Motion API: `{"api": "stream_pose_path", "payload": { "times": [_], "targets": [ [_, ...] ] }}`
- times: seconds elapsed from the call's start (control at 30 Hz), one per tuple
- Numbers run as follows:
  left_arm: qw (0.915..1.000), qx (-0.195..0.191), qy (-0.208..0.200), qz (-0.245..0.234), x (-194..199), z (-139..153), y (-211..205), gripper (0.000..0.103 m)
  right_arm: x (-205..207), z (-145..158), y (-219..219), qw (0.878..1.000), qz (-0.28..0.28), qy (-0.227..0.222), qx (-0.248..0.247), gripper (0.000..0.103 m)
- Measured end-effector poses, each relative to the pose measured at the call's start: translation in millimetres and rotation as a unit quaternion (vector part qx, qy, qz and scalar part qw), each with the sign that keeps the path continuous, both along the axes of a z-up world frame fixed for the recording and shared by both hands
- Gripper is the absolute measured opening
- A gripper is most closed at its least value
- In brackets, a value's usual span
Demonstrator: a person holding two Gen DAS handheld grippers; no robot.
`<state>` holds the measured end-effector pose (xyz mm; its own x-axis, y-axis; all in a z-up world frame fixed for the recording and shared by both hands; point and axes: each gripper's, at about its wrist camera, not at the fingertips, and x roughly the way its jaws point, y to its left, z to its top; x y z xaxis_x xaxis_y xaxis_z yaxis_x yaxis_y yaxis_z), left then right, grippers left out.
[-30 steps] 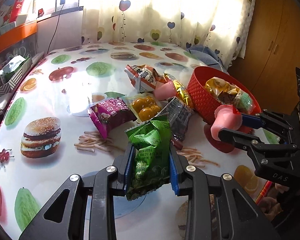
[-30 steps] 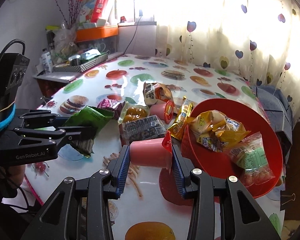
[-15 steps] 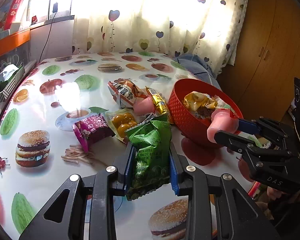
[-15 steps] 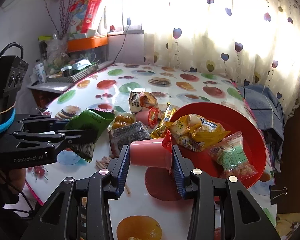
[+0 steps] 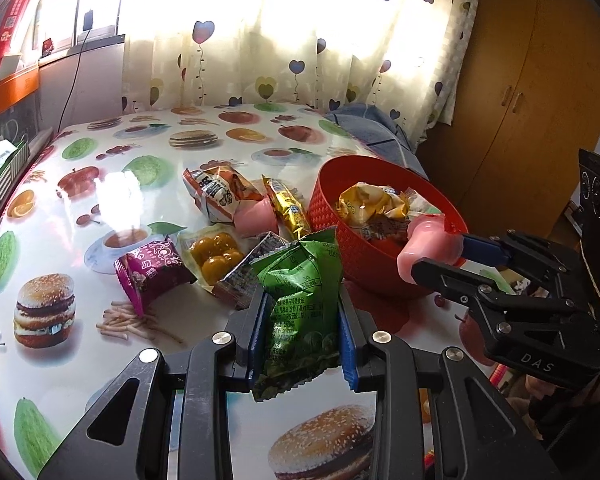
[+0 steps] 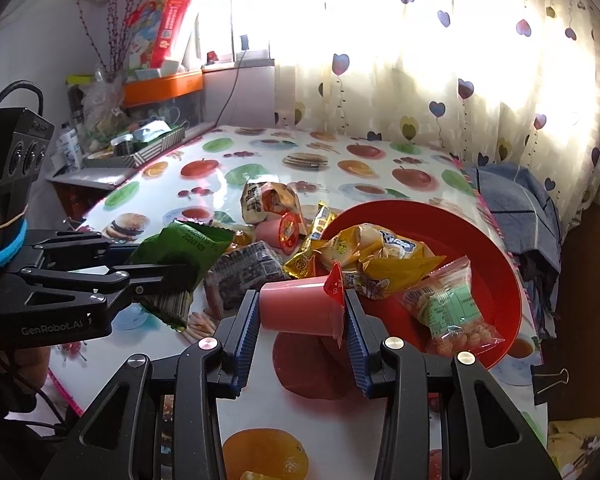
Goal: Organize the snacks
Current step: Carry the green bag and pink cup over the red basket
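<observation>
My left gripper (image 5: 302,312) is shut on a green snack packet (image 5: 300,300), held above the table's near edge. My right gripper (image 6: 302,312) is shut on a pink jelly cup (image 6: 298,310) lying sideways, its red lid toward the red basket (image 6: 496,248). The basket (image 5: 332,216) holds yellow packets (image 6: 376,256) and a clear bag with a green label (image 6: 448,312). In the left wrist view the pink cup (image 5: 424,248) hangs at the basket's right rim. Loose on the table left of the basket lie a purple packet (image 5: 152,270), yellow cakes (image 5: 216,254), a dark packet (image 5: 252,270), an orange-white bag (image 5: 220,192), a gold bar (image 5: 290,208) and another pink cup (image 5: 256,216).
The table (image 5: 80,208) wears a glossy food-print cloth. A striped tray with clutter (image 6: 148,144) sits on a shelf at the far left. A blue cloth (image 6: 516,208) hangs off the far right side. Curtains back the table; a wooden cupboard (image 5: 540,100) stands to the right.
Both grippers have risen and pulled back a little with their loads. The basket and loose snacks now sit farther from the fingers in both views.
</observation>
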<state>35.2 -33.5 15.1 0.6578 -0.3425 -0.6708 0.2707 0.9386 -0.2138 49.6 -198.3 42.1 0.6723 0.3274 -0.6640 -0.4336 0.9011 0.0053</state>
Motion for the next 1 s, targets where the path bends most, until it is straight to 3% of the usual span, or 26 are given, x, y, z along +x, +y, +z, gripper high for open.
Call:
{"api": "stream_pose_path", "payload": {
  "times": [1.0],
  "targets": [
    [0.996, -0.004, -0.002, -0.089, 48, 9, -77, 0.032, 21, -8, -71, 0.995, -0.096, 0.014, -0.006, 0.038]
  ]
}}
